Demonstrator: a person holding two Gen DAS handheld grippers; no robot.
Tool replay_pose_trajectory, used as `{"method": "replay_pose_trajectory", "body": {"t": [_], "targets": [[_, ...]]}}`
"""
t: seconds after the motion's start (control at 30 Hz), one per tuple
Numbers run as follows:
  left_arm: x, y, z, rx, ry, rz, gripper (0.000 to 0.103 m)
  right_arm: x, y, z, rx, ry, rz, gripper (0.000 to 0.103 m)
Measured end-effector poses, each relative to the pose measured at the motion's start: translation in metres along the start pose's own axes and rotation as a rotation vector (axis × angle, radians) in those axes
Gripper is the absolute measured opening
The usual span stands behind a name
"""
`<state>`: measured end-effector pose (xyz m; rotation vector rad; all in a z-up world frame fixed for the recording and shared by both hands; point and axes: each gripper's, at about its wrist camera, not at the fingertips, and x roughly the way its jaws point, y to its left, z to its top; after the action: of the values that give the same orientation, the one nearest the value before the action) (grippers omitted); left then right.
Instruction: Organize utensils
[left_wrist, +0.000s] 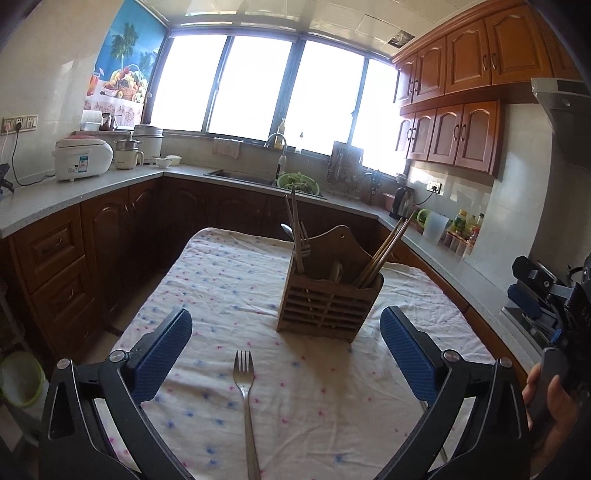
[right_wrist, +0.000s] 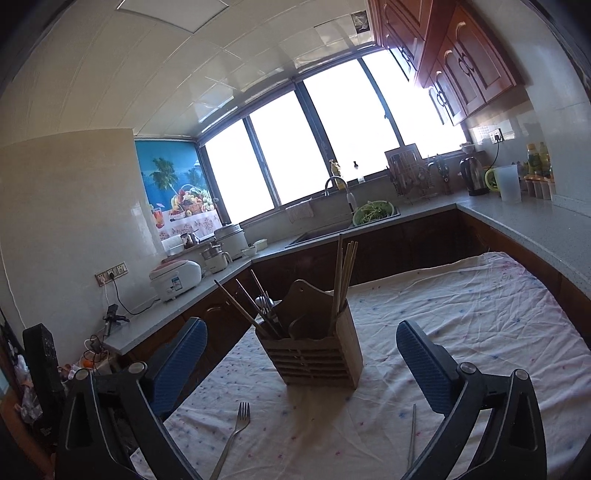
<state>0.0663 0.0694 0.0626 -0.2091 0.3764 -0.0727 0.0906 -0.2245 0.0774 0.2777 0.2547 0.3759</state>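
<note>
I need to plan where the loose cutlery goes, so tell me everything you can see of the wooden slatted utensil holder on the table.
The wooden slatted utensil holder is a brown box with horizontal slots across its front and a taller arched divider with a small hole. It stands upright on the white dotted tablecloth, beyond the loose fork. One side holds chopsticks, a fork and a spoon; the other holds more chopsticks, leaning outward. Neither gripper touches it.

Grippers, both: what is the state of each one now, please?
Left gripper: open, holding nothing; a fork lies on the table between its fingers.
Right gripper: open, holding nothing.
</note>
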Motion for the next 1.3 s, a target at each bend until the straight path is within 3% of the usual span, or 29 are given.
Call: {"method": "replay_pose_trajectory", "body": {"t": [0.17, 0.33, 0.5, 1.3], "targets": [[-0.009, -0.007, -0.042, 0.061, -0.016, 0.073, 0.103, -0.024, 0.011, -0.046, -0.124, -0.046, -0.107, 0.103], [-0.009, -0.018, -0.077, 0.144, -0.012, 0.139, 0.103, -0.023, 0.01, -0.09, -0.167, 0.024, -0.152, 0.103], [-0.006, -0.028, -0.101, 0.211, 0.002, 0.179, 0.103, -0.02, 0.01, -0.112, -0.188, 0.078, -0.161, 0.103], [-0.011, -0.036, -0.105, 0.208, -0.012, 0.205, 0.103, -0.03, 0.004, -0.124, -0.175, 0.06, -0.175, 0.103]]}}
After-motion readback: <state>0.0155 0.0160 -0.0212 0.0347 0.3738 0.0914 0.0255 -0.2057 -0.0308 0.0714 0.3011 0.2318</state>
